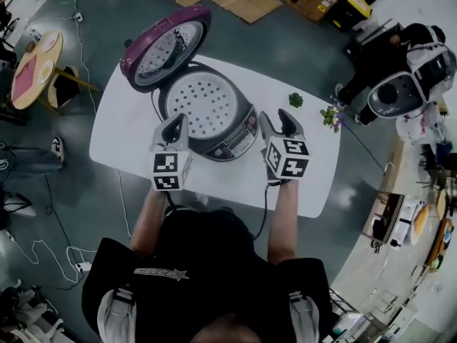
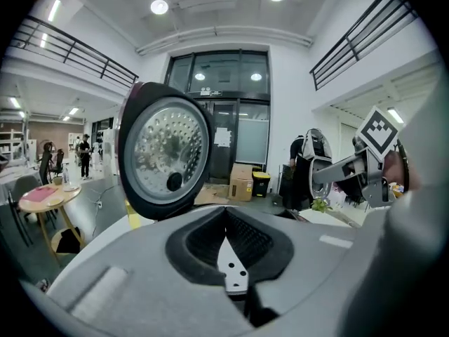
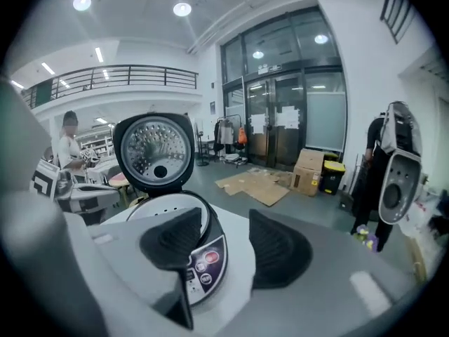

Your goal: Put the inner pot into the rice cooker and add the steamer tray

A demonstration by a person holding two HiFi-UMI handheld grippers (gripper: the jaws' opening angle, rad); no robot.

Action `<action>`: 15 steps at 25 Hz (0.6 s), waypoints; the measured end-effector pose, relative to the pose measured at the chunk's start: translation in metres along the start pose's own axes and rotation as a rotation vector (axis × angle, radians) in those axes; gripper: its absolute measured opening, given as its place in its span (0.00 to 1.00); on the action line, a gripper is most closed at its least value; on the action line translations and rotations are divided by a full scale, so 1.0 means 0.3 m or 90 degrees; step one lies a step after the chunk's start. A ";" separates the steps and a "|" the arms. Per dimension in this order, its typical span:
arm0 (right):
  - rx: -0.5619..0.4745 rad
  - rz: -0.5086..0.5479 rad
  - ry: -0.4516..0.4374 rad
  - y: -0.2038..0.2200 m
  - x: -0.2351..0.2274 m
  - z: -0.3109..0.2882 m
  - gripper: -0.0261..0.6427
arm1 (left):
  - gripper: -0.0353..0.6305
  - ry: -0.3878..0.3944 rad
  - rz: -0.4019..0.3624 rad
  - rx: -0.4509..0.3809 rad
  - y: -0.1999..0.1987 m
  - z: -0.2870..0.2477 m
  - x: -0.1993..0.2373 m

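White table (image 1: pixel 314 170), grey hall: we hold the left gripper (image 1: pixel 174 123) closed empty, the right gripper (image 1: pixel 278 118) spread empty; ahead of both, the rice cooker (image 1: pixel 239 131) lid (image 1: pixel 168 45) stands upright, the steamer tray (image 1: pixel 200 106) level inside.

Left gripper (image 1: pixel 174 123), jaws closed; right gripper (image 1: pixel 278 120), jaws apart; held side by side, both pointing toward 12 o'clock.

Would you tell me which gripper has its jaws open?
The right gripper: its jaws stand apart, empty, whereas those of the left gripper are shut together.
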State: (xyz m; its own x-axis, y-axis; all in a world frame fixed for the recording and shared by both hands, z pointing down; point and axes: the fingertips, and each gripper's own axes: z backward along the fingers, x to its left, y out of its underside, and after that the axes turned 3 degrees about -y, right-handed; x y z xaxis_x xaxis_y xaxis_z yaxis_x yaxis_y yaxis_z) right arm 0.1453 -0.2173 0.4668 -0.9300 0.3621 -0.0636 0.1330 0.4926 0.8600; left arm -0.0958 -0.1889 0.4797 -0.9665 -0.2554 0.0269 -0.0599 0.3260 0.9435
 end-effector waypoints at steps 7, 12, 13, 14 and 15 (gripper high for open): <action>-0.073 -0.037 0.038 0.046 -0.058 0.274 0.36 | 0.07 0.040 -0.033 -0.044 -0.075 0.113 -0.176; -0.136 -0.049 0.074 0.087 -0.060 0.486 0.36 | 0.07 0.060 -0.065 -0.067 -0.098 0.223 -0.278; -0.149 -0.052 0.081 0.097 -0.058 0.531 0.36 | 0.07 0.065 -0.070 -0.070 -0.099 0.248 -0.298; -0.157 -0.054 0.085 0.109 -0.053 0.573 0.36 | 0.07 0.069 -0.074 -0.073 -0.100 0.275 -0.318; -0.163 -0.055 0.088 0.123 -0.046 0.612 0.36 | 0.07 0.074 -0.078 -0.076 -0.101 0.301 -0.338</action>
State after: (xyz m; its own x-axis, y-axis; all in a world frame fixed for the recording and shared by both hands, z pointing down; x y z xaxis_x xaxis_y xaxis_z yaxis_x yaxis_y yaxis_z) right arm 0.2259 -0.0588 0.4065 -0.9744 0.2071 -0.0876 -0.0231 0.2954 0.9551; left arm -0.0186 -0.0907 0.4185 -0.9183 -0.3914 -0.0588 -0.1381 0.1775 0.9744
